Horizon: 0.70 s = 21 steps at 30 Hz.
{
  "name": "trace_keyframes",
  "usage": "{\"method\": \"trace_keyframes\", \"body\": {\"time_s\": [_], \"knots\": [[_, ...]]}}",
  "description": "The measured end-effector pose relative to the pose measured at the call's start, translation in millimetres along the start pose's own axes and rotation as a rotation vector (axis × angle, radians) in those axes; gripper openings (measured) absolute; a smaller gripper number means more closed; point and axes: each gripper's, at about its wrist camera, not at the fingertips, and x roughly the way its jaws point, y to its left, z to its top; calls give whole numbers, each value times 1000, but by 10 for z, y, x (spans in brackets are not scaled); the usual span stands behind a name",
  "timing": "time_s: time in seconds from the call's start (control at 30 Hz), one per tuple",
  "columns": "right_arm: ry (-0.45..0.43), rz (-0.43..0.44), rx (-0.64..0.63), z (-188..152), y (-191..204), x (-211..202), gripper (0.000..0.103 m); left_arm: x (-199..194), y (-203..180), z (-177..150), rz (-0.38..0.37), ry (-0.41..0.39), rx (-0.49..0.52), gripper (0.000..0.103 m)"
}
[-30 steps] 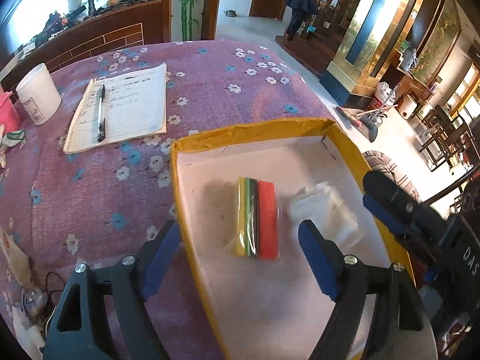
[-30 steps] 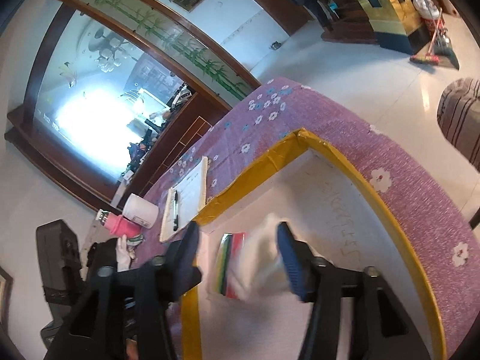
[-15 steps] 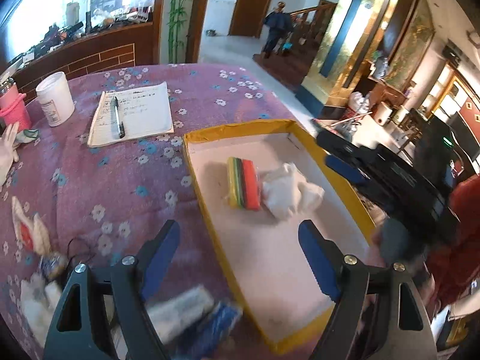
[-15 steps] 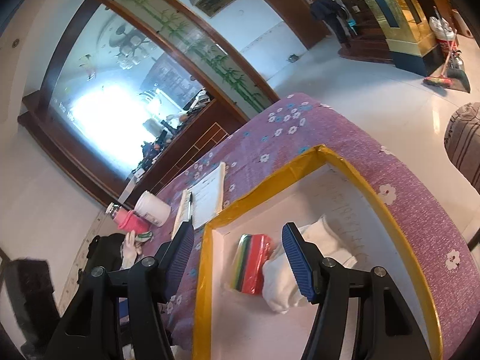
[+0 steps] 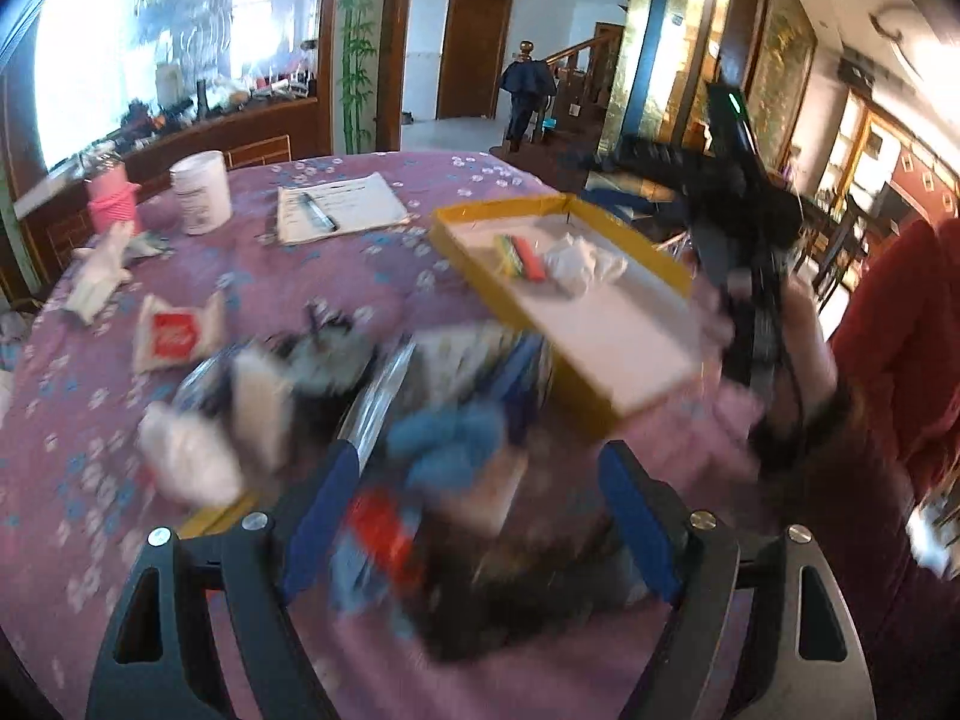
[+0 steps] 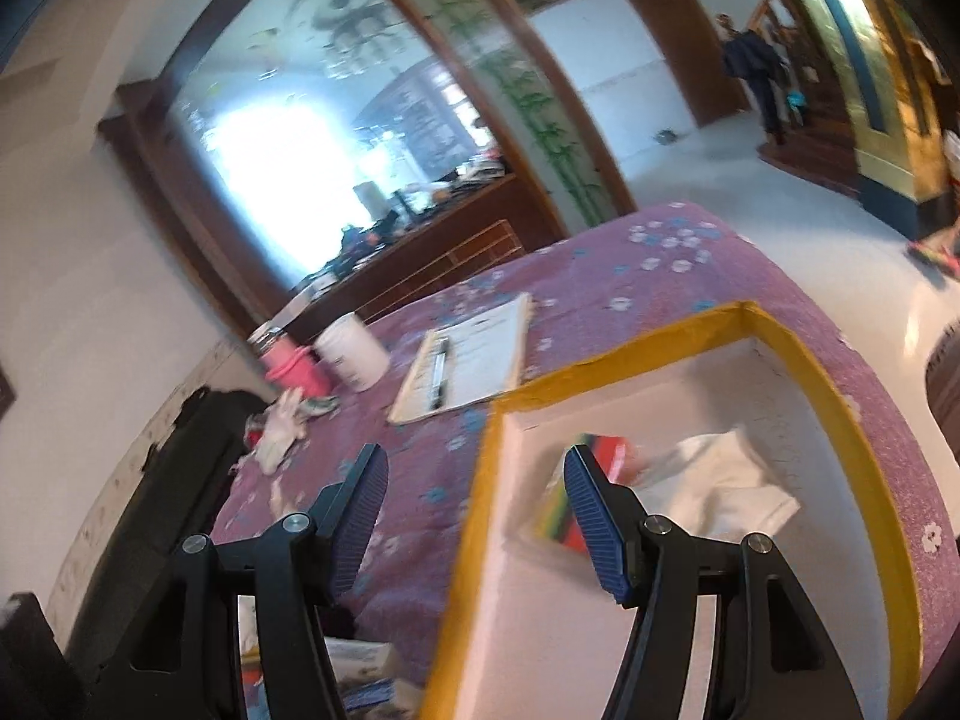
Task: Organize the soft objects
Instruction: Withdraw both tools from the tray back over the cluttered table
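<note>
A yellow-rimmed box (image 5: 636,243) (image 6: 660,333) stands on the purple flowered tablecloth. In it lie a striped sponge pack (image 5: 523,255) (image 6: 609,450) and a crumpled white cloth (image 5: 583,264) (image 6: 720,477). My left gripper (image 5: 480,513) is open above a blurred heap of soft things: a fluffy blue piece (image 5: 447,444), white pieces (image 5: 186,462) and a red-and-white packet (image 5: 174,333). Nothing is between its fingers. My right gripper (image 6: 474,480) is open and empty over the box's left wall. In the left wrist view the right gripper's black body (image 5: 738,204) is to the right of the box.
At the table's far side lie a notebook with a pen (image 5: 336,213) (image 6: 462,363), a white cup (image 5: 201,192) (image 6: 354,360) and a pink bottle (image 5: 111,201) (image 6: 294,366). A red sleeve (image 5: 894,360) is at the right. A black case (image 6: 180,468) stands left of the table.
The left gripper has pulled back from the box to above the heap at the table's near side. The right gripper has drawn back and rolled; the white cloth now lies in the box.
</note>
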Motion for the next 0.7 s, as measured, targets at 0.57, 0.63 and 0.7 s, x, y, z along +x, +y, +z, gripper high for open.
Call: {"method": "trace_keyframes", "body": {"time_s": [0.57,0.63,0.7], "knots": [[548,313,-522,-1779,1354,-251,89,-374,939,-920,83,43,-90,86],[589,281,-596,-1903,1389,-196,89,-382,945,-924,71,41,-94,86],[601,260,-637,-1958,1407,-168,89,-383,918,-933,62,41,-83,86]]}}
